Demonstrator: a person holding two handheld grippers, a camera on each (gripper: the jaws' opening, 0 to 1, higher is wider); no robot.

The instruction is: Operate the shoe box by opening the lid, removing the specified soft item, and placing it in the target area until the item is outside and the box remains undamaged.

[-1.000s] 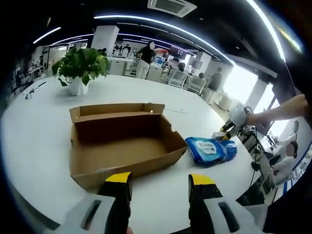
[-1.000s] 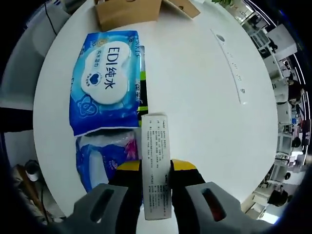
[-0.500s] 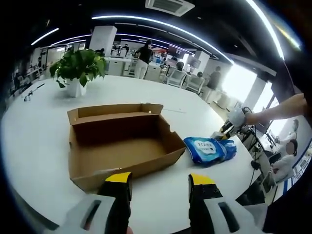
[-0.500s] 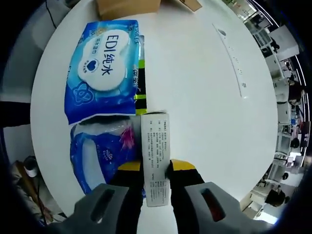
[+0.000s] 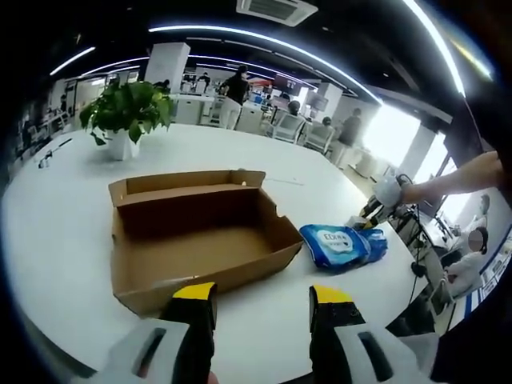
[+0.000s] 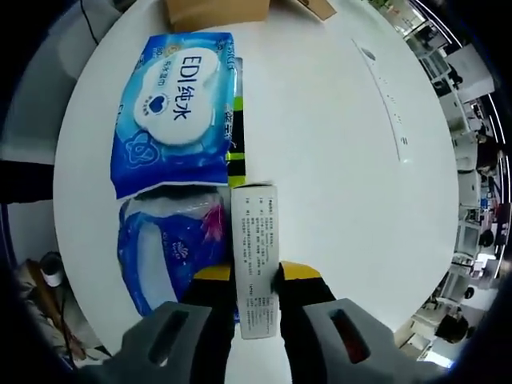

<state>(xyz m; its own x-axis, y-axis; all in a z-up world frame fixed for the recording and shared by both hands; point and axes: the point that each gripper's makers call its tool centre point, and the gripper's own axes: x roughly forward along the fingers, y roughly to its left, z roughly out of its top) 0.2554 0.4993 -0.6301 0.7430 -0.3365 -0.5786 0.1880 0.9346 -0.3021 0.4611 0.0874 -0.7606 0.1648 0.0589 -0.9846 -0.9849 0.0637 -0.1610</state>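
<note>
R tongs (image 6: pixel 256 276) grip carton (image 6: pixel 255 248), wipes pack (image 6: pixel 174 112) (ahead-left)

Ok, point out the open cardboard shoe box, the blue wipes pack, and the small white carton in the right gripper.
shoe box (image 5: pixel 192 244), left gripper view, on its bare inside floor.
wipes pack (image 6: pixel 178 108), right gripper view, on the white label on its top face.
white carton (image 6: pixel 254 240), right gripper view, on its printed face above the jaws.

Count: one open cardboard shoe box (image 5: pixel 192 240); two blue soft packs, wet-wipes pack (image 6: pixel 176 112) and second pack (image 6: pixel 164 248); one small printed carton (image 6: pixel 256 256); one potted plant (image 5: pixel 124 116).
</note>
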